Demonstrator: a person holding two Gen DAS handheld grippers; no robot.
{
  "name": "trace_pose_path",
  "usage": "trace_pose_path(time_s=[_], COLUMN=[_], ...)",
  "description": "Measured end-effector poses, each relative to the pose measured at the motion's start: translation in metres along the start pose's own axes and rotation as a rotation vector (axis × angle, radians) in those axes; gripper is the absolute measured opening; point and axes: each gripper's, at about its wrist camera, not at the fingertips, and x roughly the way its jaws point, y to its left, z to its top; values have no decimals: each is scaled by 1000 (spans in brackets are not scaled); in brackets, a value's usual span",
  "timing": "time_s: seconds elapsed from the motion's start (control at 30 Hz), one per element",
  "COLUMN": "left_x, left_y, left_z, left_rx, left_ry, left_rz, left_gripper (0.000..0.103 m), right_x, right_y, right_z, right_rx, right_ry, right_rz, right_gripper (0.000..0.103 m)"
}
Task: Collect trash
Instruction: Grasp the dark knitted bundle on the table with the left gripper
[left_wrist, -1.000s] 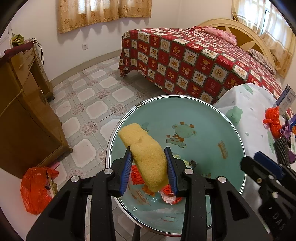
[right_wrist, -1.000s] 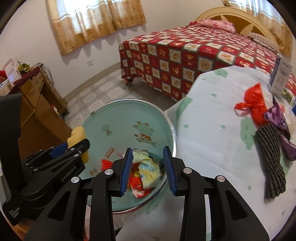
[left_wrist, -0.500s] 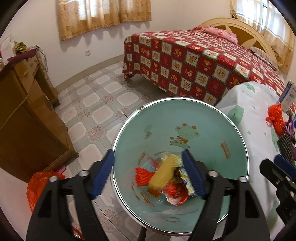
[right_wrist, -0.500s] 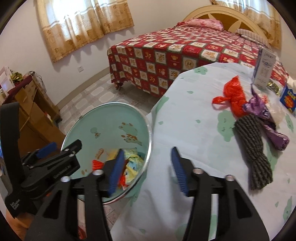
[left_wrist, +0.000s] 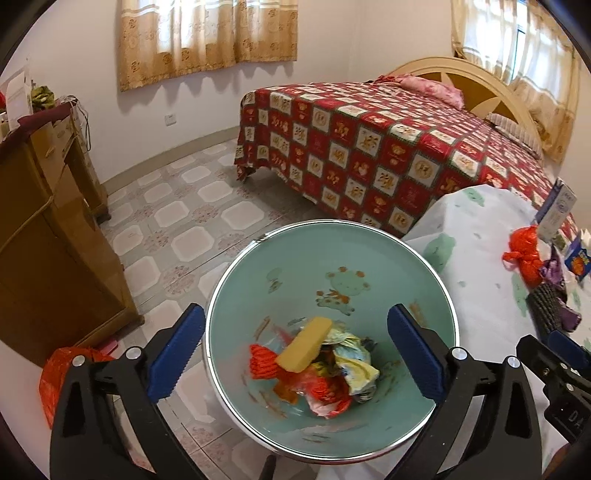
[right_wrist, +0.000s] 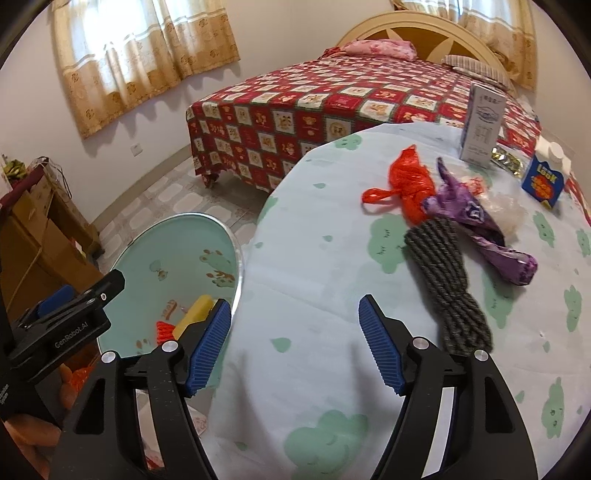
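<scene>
Your left tongs (left_wrist: 295, 354) spread wide above the round mint-green bin (left_wrist: 258, 280), spongy yellow block (left_wrist: 304, 343) resting on crumpled wrappers inside, your right tongs (right_wrist: 295, 347) released over the cloth-covered worktop (right_wrist: 332, 258), grey coiled rope (right_wrist: 447, 284) near.

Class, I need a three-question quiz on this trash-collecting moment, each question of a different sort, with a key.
1. True or false: the yellow sponge lies inside the teal bin.
2. Multiple choice: the left gripper is A) shut on the sponge, B) open above the bin, C) out of view.
3. Fill the gap: on the table, the grey rope bundle lies beside a red plastic bag and a ______ wrapper.

Key: 1 true; 2 B; 3 purple.
</scene>
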Motion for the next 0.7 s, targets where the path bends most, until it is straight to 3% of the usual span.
trace_pose_path(time_s=[0.13, 0.43, 0.7], left_x=[-2, -11, -21], left_y=[-12, -70, -135], left_z=[-5, -24, -34], left_rx=[-9, 75, 171], left_ry=[20, 43, 62], left_rz=[-53, -141, -231], left_gripper=[97, 97, 97], right_x=[-15, -50, -57], right_y=[-24, -106, -172], right_z=[-5, -13, -19], right_rx=[8, 62, 120], right_ry=[-31, -80, -71], right_rz=[-12, -100, -155], right_gripper=[71, 70, 59])
